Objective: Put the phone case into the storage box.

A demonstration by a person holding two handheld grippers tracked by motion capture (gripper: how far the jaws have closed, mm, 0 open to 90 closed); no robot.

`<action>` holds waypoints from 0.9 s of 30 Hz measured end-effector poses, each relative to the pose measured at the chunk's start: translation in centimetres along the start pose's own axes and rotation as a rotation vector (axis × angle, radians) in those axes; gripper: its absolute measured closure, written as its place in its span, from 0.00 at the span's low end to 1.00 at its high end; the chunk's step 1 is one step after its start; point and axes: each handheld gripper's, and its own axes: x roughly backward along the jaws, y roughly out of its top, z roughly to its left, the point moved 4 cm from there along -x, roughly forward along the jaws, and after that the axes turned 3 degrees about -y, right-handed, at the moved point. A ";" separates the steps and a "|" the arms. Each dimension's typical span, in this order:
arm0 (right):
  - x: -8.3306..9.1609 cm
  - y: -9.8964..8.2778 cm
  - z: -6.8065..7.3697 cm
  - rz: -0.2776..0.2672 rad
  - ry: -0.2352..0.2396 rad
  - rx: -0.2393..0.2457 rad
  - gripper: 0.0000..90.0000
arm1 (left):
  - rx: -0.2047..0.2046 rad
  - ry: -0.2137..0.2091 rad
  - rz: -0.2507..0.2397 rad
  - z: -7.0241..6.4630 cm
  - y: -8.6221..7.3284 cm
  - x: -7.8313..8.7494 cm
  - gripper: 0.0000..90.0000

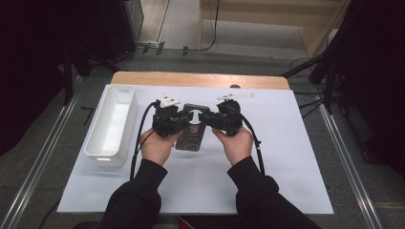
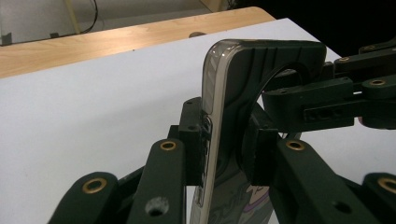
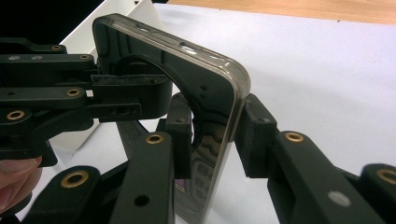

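Item: phone in a dark patterned case (image 1: 192,133), with a round cut-out near its top end. Location: held over the middle of the white sheet (image 1: 286,157) that covers the bench (image 1: 200,79), between the two hands; whether its lower end rests on the sheet cannot be told.

Left tongs (image 1: 184,118): clenched on the phone from its left side, pads pressing front and back faces, as seen in the left gripper view (image 2: 229,140). No earlier state recorded.

Right tongs (image 1: 203,117): clenched on the same phone from the opposite side, one pad on the clear bumper edge and one on the back (image 3: 212,135).

Step in hand (judged): a two-sided hold on the cased phone, probably the start of peeling the case off or seating it.

Next move (judged): one pair of tongs must hold firm while the other shifts to the case edge and pries; slipping on the smooth glass is the risk.

Nearby: white bin (image 1: 112,121), at the left of the sheet, apart from the phone.

Not legible: the screen face, the phone's lower end behind the hands, the bin's far contents, and the dark surroundings beyond the bench.
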 end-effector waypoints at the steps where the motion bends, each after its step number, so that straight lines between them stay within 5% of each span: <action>1: 0.0 0.0 0.0 0.000 0.000 0.001 0.75 | -0.003 0.008 -0.003 0.0 0.0 0.0 0.81; 15: 0.1 0.2 0.5 0.005 0.000 0.009 0.77 | -0.016 0.054 -0.009 0.1 0.0 -0.1 0.78; 27: 0.1 0.2 0.4 -0.008 0.004 0.021 0.74 | 0.014 -0.009 0.003 0.4 0.1 0.1 0.81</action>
